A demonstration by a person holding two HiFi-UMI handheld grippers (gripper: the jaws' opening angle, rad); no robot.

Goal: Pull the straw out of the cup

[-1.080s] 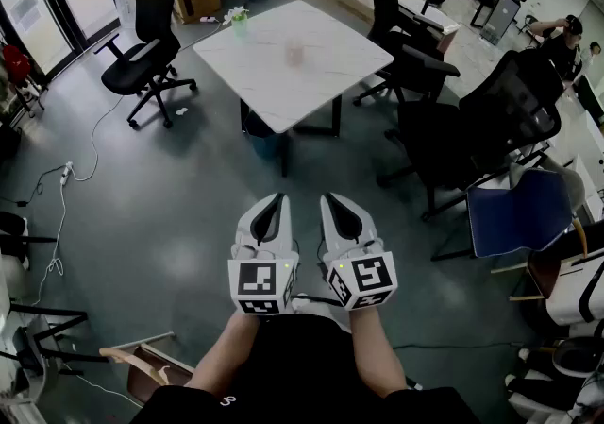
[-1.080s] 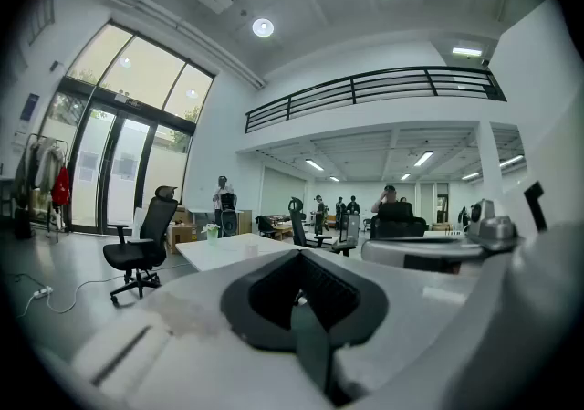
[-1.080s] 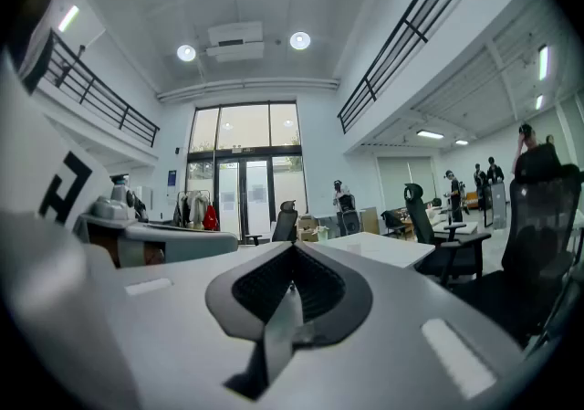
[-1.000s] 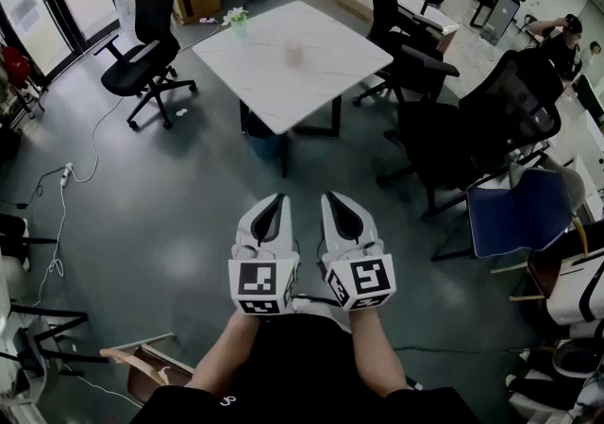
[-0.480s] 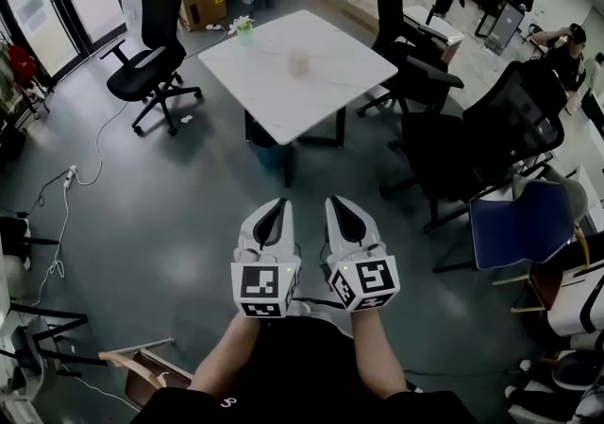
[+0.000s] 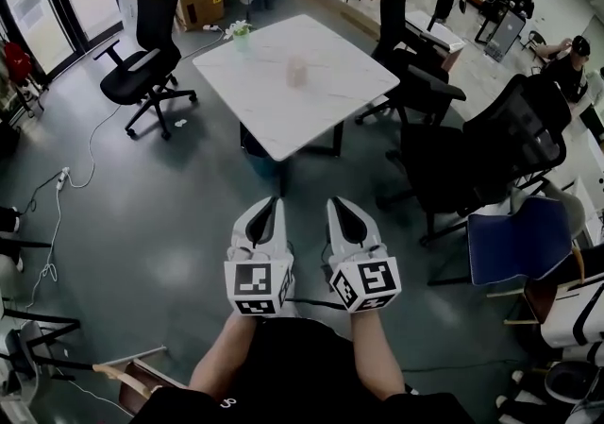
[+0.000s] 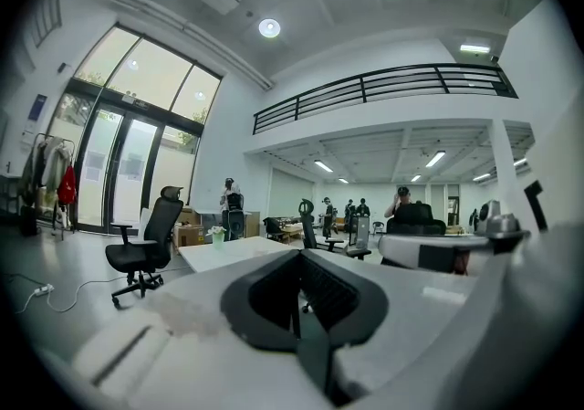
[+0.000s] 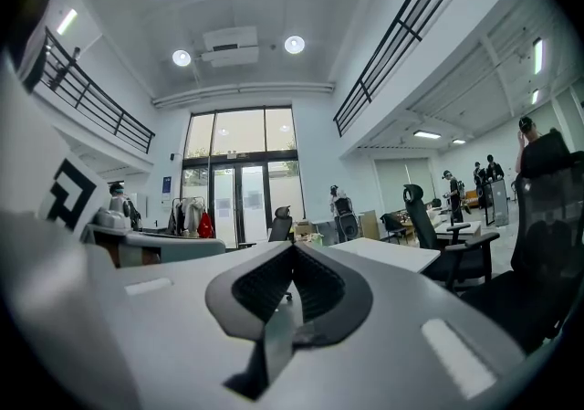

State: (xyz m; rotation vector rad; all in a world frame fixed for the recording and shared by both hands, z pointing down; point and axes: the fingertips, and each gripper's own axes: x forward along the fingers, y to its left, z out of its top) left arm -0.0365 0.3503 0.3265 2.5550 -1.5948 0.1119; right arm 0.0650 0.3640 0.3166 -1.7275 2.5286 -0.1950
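Grey floor [image 6: 170, 214], chairs [image 6: 142, 59] around, separates table [image 6: 335, 59] and cup [image 6: 297, 73] from closed left tongs [image 6: 271, 203] and closed right tongs [image 6: 339, 204].

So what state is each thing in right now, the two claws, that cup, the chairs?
Left gripper: shut, empty.
Right gripper: shut, empty, beside the left one.
Cup: upright on the white table, untouched; straw too blurred to tell.
Potted plant: upright at the table's far corner.
Black office chair: upright, unoccupied, left of the table.
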